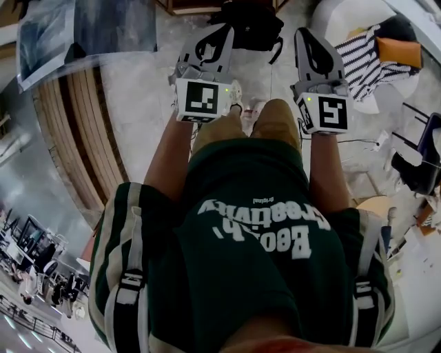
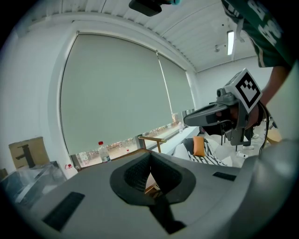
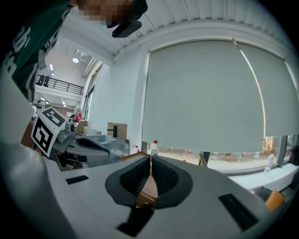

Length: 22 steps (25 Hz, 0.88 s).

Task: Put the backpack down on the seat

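Backpack point(image 1: 251, 24): black, soft, slumped, with a loose strap trailing at its right side. Lies at the top of the head view beside a wooden frame point(image 1: 189, 9), just ahead of both grippers. Left gripper point(image 1: 222, 34): jaws pressed together, nothing held. Right gripper point(image 1: 308, 38): jaws together, empty.

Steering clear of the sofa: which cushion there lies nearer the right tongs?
The black-and-white striped fabric cushion; it lies between the right tongs and the plain orange rectangular cushion, which sits farther right.
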### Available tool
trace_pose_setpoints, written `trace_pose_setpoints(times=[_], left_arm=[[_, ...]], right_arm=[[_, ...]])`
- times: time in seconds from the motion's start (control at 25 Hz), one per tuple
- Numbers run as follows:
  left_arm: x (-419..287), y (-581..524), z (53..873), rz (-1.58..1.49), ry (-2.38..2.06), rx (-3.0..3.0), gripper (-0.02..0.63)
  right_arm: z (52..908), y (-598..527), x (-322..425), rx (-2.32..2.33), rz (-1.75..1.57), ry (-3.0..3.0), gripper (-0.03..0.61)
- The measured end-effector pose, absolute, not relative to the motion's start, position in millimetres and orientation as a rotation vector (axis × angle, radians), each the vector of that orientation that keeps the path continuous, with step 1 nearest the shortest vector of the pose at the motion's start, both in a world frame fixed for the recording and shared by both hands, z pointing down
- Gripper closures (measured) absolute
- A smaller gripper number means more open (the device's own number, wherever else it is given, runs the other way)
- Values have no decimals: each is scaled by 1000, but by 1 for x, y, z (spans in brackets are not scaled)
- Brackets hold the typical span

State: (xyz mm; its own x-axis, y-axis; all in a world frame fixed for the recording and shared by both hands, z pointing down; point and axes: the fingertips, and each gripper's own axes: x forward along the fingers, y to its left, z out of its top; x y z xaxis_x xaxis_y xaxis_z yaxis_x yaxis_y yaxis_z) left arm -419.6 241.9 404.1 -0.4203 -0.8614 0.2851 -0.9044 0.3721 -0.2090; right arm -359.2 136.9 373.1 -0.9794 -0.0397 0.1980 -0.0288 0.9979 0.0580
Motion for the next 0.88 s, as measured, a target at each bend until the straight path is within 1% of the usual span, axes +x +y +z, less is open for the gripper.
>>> trace_pose_setpoints(times=[0.24, 0.4, 0.56, 0.6, 0.68, 0.76, 0.8, 0.88], left_arm=[[-441, 212, 456, 504, -2422, 1649, 595], [-450, 187, 517, 472, -2346, 1666, 594], [-465, 166, 579, 435, -2298, 1600, 590], [-470, 160, 596, 430, -2286, 1572, 579], [-478, 148, 629, 416, -2263, 1533, 510], [-486, 140, 657, 403, -2238, 1524, 475], [-489, 135, 670, 387, -2224, 1526, 414], [-495, 128, 698, 349, -2188, 1528, 364]], right_arm=[[430, 108, -376, 65, -40, -2881, 541], [479, 80, -393, 43, 7, -2897, 541], [550, 54, -406, -12, 118, -2839, 537], [570, 46, -409, -28, 138, -2827, 523], [611, 33, -416, -69, 158, -2793, 416], [650, 27, -422, -117, 166, -2731, 387], [667, 25, -425, -141, 172, -2702, 369], [699, 23, -431, -193, 191, -2654, 351]])
